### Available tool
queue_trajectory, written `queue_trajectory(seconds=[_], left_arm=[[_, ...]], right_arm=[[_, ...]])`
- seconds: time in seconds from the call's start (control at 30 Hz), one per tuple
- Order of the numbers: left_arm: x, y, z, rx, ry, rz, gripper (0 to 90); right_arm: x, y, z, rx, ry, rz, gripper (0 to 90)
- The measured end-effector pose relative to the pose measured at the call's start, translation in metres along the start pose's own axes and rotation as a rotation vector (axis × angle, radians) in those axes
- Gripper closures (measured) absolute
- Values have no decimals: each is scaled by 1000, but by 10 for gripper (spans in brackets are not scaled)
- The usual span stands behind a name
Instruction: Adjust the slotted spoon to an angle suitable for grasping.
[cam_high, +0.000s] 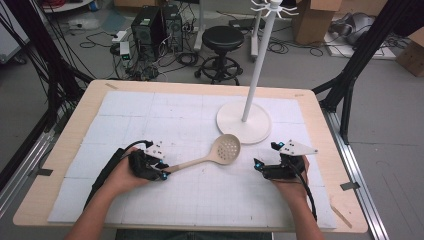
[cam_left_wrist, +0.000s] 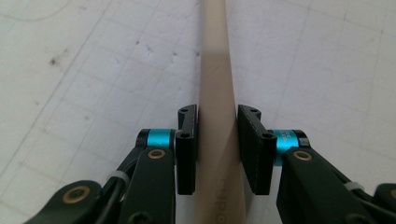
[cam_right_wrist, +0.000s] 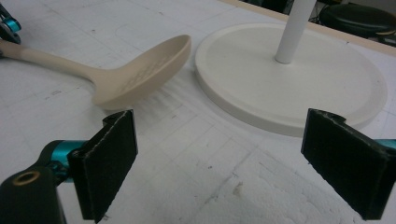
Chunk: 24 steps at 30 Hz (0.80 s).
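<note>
A slotted spoon (cam_high: 220, 152) lies near the middle of the table (cam_high: 80, 115), its bowl just in front of the round base of an upright stand (cam_high: 244, 122). The left gripper (cam_high: 162, 174) sits at the handle's end (jaws on either side). The right gripper (cam_high: 259, 165) rests to the spoon's right, in front of the stand. A stool (cam_high: 222, 42) stands on the floor beyond the table.

Beyond the tabletop (cam_high: 320, 150), a black round stool (cam_high: 223, 37) stands on the grey floor, with computer towers (cam_high: 155, 25) and tangled cables (cam_high: 182, 57) to its left, cardboard boxes (cam_high: 312, 20) at the far right.
</note>
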<state>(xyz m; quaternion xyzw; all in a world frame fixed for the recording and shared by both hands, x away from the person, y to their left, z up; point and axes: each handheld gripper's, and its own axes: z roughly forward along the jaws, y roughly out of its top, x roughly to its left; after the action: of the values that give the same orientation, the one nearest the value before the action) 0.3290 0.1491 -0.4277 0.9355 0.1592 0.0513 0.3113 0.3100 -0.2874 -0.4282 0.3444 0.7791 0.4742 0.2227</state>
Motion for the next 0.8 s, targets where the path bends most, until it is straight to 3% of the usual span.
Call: queue_trajectory(seconds=[0.2,0.4,0.53,0.7,0.8], left_arm=[[-3,21,13,20,-17,61,696],[-11,50,35,11,-54,135,696],[-17,61,44,2,-71,164,696],[-17,62,46,-2,-72,155,692],[-16,59,41,-5,-45,124,609]], right_arm=[[-2,1,-4,-26,-7,15,96],[-3,3,-9,-52,-13,18,96],[-1,6,-11,-64,-14,5,96],[0,6,-11,-60,-12,12,96],[-1,6,-11,-62,-13,10,96]])
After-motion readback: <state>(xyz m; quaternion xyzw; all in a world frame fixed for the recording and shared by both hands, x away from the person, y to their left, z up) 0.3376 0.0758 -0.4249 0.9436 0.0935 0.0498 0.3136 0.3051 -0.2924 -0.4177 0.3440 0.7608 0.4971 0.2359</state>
